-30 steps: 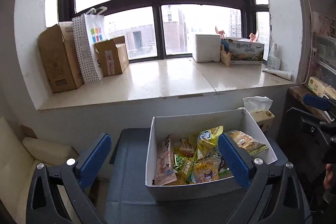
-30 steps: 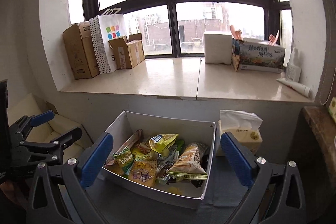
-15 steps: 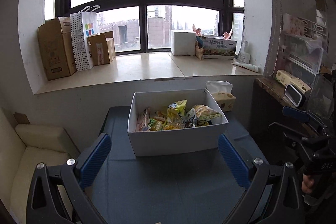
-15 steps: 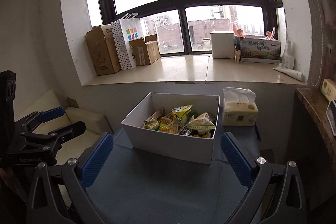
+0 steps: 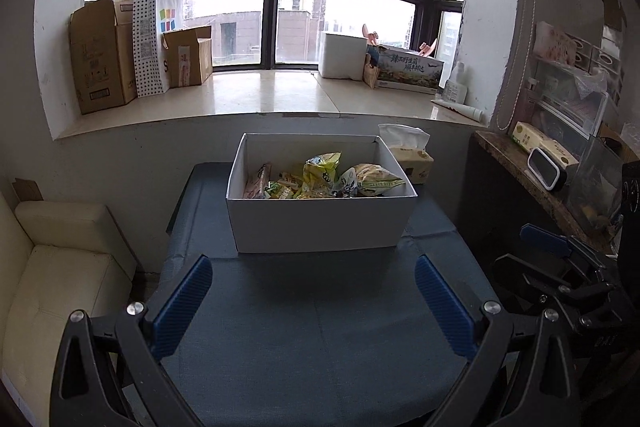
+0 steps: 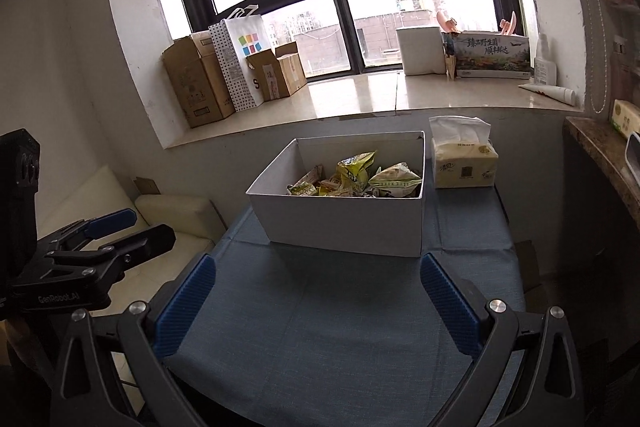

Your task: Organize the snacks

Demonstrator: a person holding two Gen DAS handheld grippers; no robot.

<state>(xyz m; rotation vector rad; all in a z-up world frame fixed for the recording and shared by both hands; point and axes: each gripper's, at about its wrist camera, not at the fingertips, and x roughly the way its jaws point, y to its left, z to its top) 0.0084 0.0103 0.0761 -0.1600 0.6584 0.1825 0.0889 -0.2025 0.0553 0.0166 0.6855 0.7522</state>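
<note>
While both grippers hang above the near end of the table (image 5: pixel 320 327), the white box (image 5: pixel 320 223) of snack packets (image 5: pixel 320 179) sits farther back on the blue cloth, well ahead of the jaws and untouched by them. Seen from the left wrist, the left gripper (image 5: pixel 314 297) has its jaws spread wide with nothing between them, and the box lies centred in the gap beyond the blue fingertips (image 5: pixel 186 301). Seen from the right wrist, the right gripper (image 6: pixel 318 297) is likewise spread wide and bare, with the box ahead and slightly right of centre. Each gripper shows at the edge of the other's view: the left gripper (image 6: pixel 120 231) at the left side, the right one (image 5: pixel 560 255) at the right. A tissue box (image 6: pixel 464 163) stands just beside the white box on its right. Cardboard boxes (image 5: pixel 104 55) and a dotted paper bag (image 5: pixel 156 39) line the windowsill (image 5: pixel 272 95) behind.
</note>
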